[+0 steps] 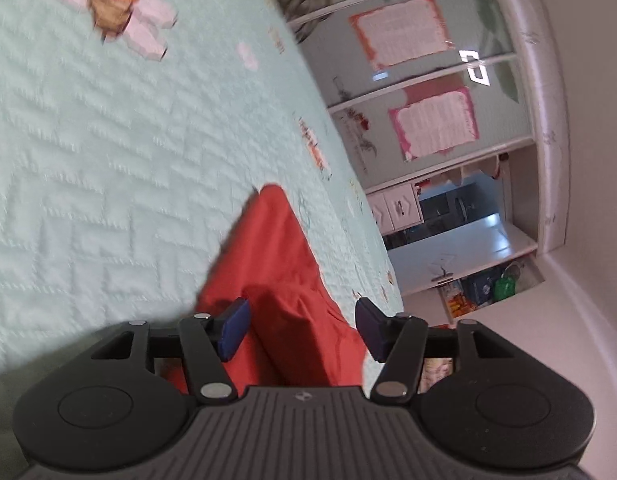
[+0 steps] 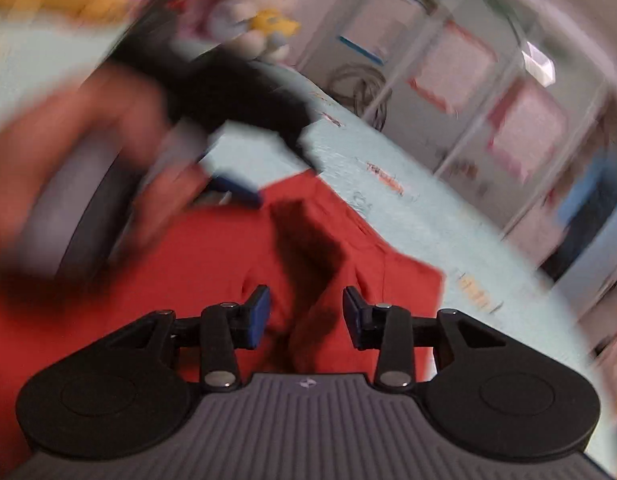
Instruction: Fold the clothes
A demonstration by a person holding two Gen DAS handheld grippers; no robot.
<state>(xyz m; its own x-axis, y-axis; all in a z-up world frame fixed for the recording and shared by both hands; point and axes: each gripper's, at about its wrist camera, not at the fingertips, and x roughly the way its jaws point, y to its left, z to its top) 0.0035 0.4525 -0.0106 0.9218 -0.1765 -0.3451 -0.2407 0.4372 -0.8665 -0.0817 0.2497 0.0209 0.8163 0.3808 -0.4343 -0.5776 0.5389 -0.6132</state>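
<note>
A red garment (image 1: 284, 280) lies on a pale green quilted bedspread (image 1: 108, 160). In the left wrist view my left gripper (image 1: 302, 328) is open just above it, its blue pads (image 1: 234, 330) apart with a raised red fold showing between them. The right wrist view shows more of the red garment (image 2: 212, 264) spread flat. My right gripper (image 2: 306, 314) hovers over it, open, nothing held. The other gripper (image 2: 236, 148) and the hand (image 2: 68, 152) holding it appear blurred at upper left of that view, over the garment's far edge.
The bedspread (image 2: 388, 200) ends at an edge on the right. Beyond it stand cupboard doors (image 1: 428, 80) with pink-framed sheets and a low shelf (image 1: 468, 248). Soft toys (image 2: 248, 12) sit at the bed's far end. An appliqué flower (image 1: 116, 8) marks the quilt.
</note>
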